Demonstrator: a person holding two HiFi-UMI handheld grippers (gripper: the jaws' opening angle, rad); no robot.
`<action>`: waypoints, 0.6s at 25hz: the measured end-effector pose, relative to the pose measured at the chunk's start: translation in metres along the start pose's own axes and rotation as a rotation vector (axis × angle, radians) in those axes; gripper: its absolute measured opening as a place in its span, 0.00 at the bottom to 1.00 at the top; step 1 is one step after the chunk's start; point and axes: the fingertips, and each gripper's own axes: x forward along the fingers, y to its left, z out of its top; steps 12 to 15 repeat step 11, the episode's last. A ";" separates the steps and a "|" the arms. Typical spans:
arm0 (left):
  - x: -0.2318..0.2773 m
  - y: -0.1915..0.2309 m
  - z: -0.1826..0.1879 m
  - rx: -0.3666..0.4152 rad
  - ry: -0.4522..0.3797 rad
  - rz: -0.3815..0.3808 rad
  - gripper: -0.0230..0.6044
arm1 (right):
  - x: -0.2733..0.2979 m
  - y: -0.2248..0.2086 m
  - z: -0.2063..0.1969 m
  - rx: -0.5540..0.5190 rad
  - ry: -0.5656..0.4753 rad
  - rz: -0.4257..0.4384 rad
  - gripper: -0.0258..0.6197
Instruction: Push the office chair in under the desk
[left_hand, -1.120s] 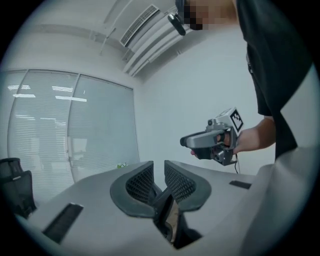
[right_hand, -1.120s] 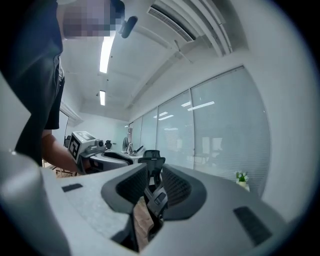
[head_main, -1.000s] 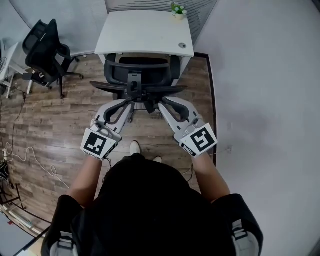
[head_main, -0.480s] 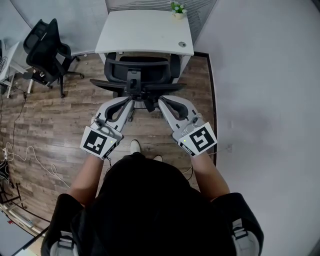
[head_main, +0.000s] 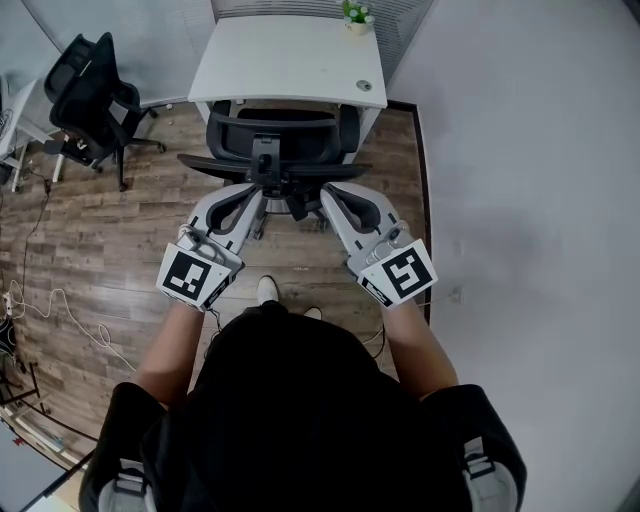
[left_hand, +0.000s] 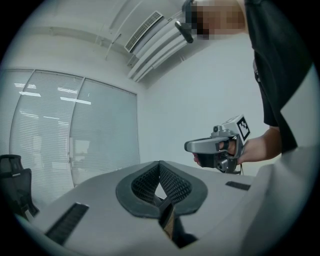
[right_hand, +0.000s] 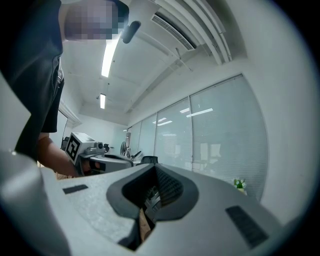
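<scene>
A black office chair (head_main: 285, 140) stands in front of a white desk (head_main: 290, 60), its seat partly under the desktop and its backrest toward me. My left gripper (head_main: 256, 194) and right gripper (head_main: 327, 192) are side by side, both tips against the back of the chair's backrest. In the left gripper view the left gripper (left_hand: 160, 167) has its pads closed together with nothing between them. The right gripper (right_hand: 152, 172) looks the same in its own view. Each gripper view points upward at the ceiling and glass wall and shows the other gripper held in a hand.
A second black chair (head_main: 90, 95) stands at the upper left. A small potted plant (head_main: 355, 18) sits at the desk's far edge. Cables (head_main: 60, 310) lie on the wood floor at left. A grey wall (head_main: 520, 200) runs close along the right.
Both grippers have moved forward toward the desk, and the chair's backrest has shifted a little closer to the desk with them.
</scene>
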 end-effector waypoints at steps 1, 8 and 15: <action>0.000 0.001 0.000 0.001 0.002 0.004 0.03 | 0.000 -0.001 0.000 -0.001 0.000 -0.001 0.04; 0.001 0.003 -0.001 0.005 0.004 0.007 0.03 | -0.001 -0.003 -0.003 0.001 0.008 -0.002 0.04; 0.002 0.004 0.001 0.005 0.006 0.012 0.03 | -0.001 -0.004 -0.003 0.001 0.012 -0.004 0.04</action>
